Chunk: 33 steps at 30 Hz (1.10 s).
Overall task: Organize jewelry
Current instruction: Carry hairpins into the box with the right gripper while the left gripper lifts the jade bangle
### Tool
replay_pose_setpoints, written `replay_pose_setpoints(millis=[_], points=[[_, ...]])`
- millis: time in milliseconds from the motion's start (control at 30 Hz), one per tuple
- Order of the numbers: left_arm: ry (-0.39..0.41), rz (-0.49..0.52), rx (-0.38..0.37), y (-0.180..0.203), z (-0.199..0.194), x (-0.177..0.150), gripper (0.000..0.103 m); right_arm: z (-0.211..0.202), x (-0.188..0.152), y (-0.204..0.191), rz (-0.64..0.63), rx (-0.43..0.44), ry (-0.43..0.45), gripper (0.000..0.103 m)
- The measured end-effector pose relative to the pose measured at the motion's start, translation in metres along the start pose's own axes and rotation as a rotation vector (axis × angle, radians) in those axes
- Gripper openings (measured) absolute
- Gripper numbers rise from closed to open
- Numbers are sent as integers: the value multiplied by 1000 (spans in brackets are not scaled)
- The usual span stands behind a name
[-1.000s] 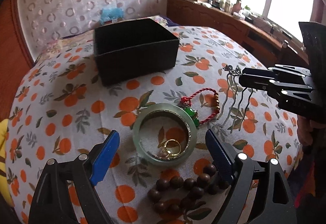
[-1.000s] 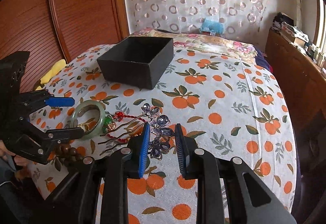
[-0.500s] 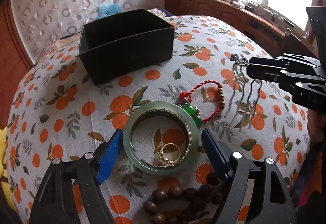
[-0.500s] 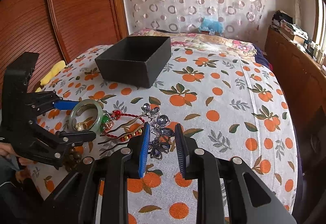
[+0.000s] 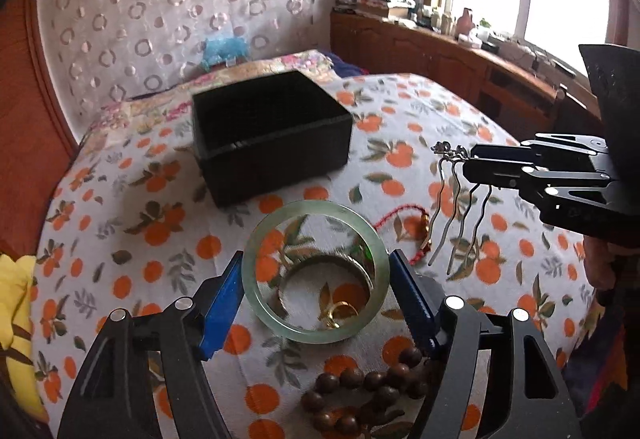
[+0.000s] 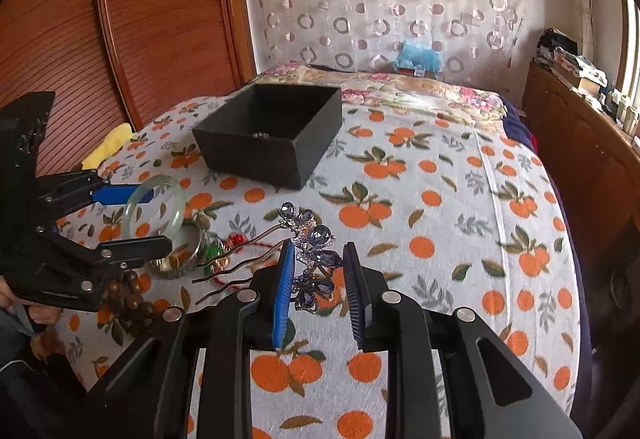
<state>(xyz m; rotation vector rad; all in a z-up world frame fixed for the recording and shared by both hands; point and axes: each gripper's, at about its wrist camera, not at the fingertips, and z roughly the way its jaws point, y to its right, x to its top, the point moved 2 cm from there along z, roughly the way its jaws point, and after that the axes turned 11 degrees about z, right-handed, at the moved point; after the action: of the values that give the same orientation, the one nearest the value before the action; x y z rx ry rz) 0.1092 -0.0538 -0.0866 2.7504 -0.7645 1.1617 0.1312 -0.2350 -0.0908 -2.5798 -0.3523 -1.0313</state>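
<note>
The black box (image 5: pixel 268 135) sits far back on the orange-print cloth (image 5: pixel 120 223), while the left gripper (image 5: pixel 316 299) is closing on the lifted, tilted green bangle (image 5: pixel 316 273) and the right gripper (image 6: pixel 318 283) clamps the hair comb (image 6: pixel 312 251), prongs pointing left.

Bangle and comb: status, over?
Left gripper closing round bangle, lifted. Right gripper holds comb. Box path clear.

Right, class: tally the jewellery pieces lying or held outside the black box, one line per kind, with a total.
Bangles: 2 (pale green bangle, gold-trimmed bangle)
Gold ring: 1
Red cord bracelet: 1
Wooden bead bracelet: 1
Jewelled hair comb: 1
Total: 6
</note>
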Motion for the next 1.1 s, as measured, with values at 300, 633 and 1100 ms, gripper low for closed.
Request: replay_pose_setpoints(millis=[300,633,1100], points=[[39,-33,28,-19,-8,11,68,6,36,-4,-11,-5,40,27],[68,-54,66,-40,-20,22,68,19,67,-6,-9,-38,54,27],[94,-66,106,-66,-22,45,68,59,129,-13,25,-63,75,27]])
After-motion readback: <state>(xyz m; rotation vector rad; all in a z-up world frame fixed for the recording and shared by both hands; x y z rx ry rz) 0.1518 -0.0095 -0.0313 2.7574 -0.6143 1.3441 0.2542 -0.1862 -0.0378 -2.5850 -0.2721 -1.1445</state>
